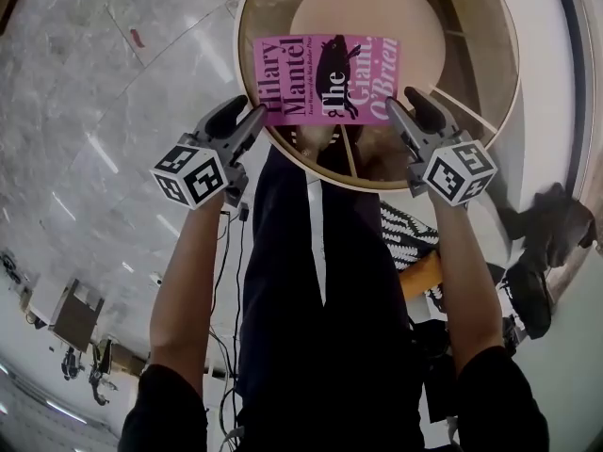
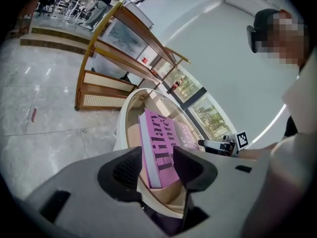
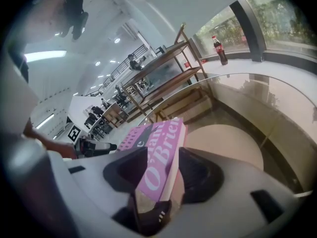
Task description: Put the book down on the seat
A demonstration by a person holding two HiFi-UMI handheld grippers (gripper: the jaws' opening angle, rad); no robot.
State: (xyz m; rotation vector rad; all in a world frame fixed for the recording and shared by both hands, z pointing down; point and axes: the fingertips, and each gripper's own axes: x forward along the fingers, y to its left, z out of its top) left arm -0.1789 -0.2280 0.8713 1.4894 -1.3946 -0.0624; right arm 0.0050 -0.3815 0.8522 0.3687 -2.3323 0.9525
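Observation:
A pink paperback book [image 1: 325, 78] lies cover up over the front part of a round beige seat [image 1: 396, 8]. Its near edge reaches the chair's pale rim [image 1: 471, 111]. My left gripper [image 1: 247, 113] is at the book's left end and my right gripper [image 1: 403, 104] at its right end. In the left gripper view the book's corner [image 2: 163, 138] sits between the jaws of the left gripper [image 2: 157, 170], which stand wide and off it. The right gripper view shows the same: the right gripper [image 3: 163, 175] is open around the book's edge [image 3: 158, 148].
The chair has a tall curved back around the seat. A wooden shelf rack [image 2: 114, 48] stands on the marble floor beyond it. A cola bottle [image 3: 219, 50] sits on the window ledge. The person's dark trouser legs [image 1: 311, 281] are right before the chair, a dark bag [image 1: 551, 224] to the right.

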